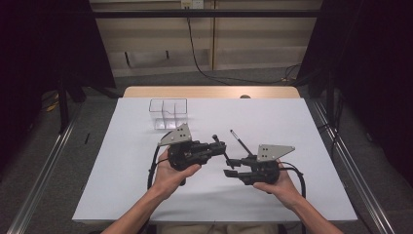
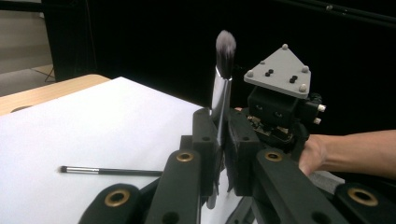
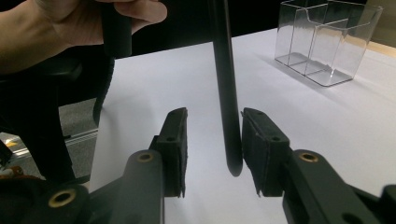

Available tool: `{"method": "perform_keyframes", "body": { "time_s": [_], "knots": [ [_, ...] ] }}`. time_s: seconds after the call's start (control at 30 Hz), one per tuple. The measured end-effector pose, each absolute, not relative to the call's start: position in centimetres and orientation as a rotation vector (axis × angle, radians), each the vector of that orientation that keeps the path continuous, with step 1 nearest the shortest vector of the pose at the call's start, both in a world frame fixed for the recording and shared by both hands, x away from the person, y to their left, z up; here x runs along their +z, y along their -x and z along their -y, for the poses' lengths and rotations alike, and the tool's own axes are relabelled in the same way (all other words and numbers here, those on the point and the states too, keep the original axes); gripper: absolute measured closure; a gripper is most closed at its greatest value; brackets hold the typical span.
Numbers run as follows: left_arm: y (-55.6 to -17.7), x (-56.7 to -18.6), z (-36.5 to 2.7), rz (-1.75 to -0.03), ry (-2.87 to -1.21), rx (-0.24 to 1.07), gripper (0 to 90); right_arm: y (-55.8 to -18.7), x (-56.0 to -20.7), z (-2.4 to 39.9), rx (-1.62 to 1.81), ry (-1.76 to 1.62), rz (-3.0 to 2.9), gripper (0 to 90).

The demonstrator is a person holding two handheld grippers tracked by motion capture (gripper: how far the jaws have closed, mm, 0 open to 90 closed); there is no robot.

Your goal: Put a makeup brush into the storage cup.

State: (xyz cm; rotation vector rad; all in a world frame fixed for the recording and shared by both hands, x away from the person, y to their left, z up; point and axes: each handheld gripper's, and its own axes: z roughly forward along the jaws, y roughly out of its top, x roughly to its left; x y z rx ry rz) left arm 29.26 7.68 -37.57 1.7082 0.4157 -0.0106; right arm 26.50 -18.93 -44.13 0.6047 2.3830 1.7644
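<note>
While the left gripper (image 2: 219, 140) clamps the upright makeup brush (image 2: 223, 79) by its ferrule, the right gripper (image 3: 212, 140) stands part open around its handle below, pads clear.

A clear organizer (image 1: 168, 113) stands behind the left tongs (image 1: 220, 145), with a thin brush (image 1: 240, 142) lying between both tongs.

Clear compartment box (image 1: 168, 113) at the far left of the white table (image 1: 292, 126), thin dark brush (image 2: 109, 171) flat nearby
</note>
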Motion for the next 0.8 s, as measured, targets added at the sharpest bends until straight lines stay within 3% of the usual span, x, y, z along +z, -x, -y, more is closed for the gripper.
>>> {"method": "perform_keyframes", "body": {
  "time_s": [0.03, 0.13, 0.17, 0.43, 0.47, 0.5, 0.67, 0.8],
  "knots": [
    [-29.3, -37.6, -7.7, -0.421, -1.708, -0.008, 83.9, -26.5, -44.1, 19.0, 1.765, -0.613, -2.38, 53.0],
    [-29.3, -37.6, -7.8, -0.423, -1.712, -0.007, 83.9, -26.5, -44.0, 19.0, 1.764, -0.626, -2.378, 50.1],
    [-29.3, -37.6, -7.8, -0.43, -1.71, -0.004, 84.0, -26.5, -44.0, 19.0, 1.766, -0.628, -2.37, 44.1],
    [-29.5, -37.6, -8.0, -0.444, -1.714, -0.002, 83.9, -26.4, -43.4, 19.3, 1.768, -0.682, -2.333, 23.4],
    [-29.5, -37.6, -8.0, -0.446, -1.714, -0.001, 83.9, -26.4, -43.4, 19.3, 1.764, -0.689, -2.327, 19.5],
    [-29.6, -37.6, -8.1, -0.447, -1.717, 0.002, 83.9, -26.4, -43.3, 19.4, 1.758, -0.726, -2.308, 8.8],
    [-29.7, -37.5, -8.4, -0.455, -1.722, 0.012, 83.9, -26.3, -43.0, 19.7, 1.745, -0.724, -2.28, 1.1],
    [-29.8, -37.3, -8.8, -0.467, -1.723, 0.022, 83.9, -26.3, -42.9, 19.9, 1.723, -0.749, -2.266, 0.9]
  ]
}}
